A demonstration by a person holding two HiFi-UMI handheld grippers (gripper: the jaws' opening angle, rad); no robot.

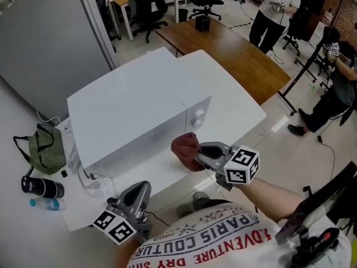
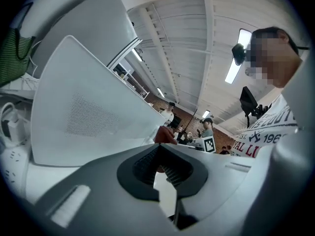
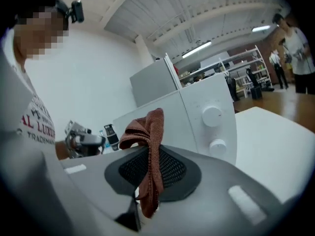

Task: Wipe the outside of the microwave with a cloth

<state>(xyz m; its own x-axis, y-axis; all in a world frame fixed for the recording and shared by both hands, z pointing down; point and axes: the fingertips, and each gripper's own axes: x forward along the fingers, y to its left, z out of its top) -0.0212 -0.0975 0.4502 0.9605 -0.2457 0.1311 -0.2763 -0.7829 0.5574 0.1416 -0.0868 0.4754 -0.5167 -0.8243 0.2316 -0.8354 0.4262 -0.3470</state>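
Observation:
The white microwave point(image 1: 128, 116) stands on a white table point(image 1: 240, 110), its two knobs point(image 1: 196, 116) at the front right. My right gripper point(image 1: 198, 155) is shut on a reddish-brown cloth point(image 1: 186, 149), held just in front of the microwave's front face; whether the cloth touches it I cannot tell. In the right gripper view the cloth point(image 3: 147, 132) hangs folded between the jaws, with the knobs point(image 3: 212, 116) beyond. My left gripper point(image 1: 136, 197) is low at the table's front edge, shut and holding nothing. In the left gripper view it point(image 2: 160, 173) faces the microwave's vented side point(image 2: 88, 112).
A green mesh bag point(image 1: 44, 147), a black flask point(image 1: 42, 187) and a water bottle point(image 1: 44, 204) lie left of the microwave, with cables point(image 1: 92, 180) by its corner. A wooden table point(image 1: 234, 49) stands behind. People point(image 1: 276, 10) stand at the far right.

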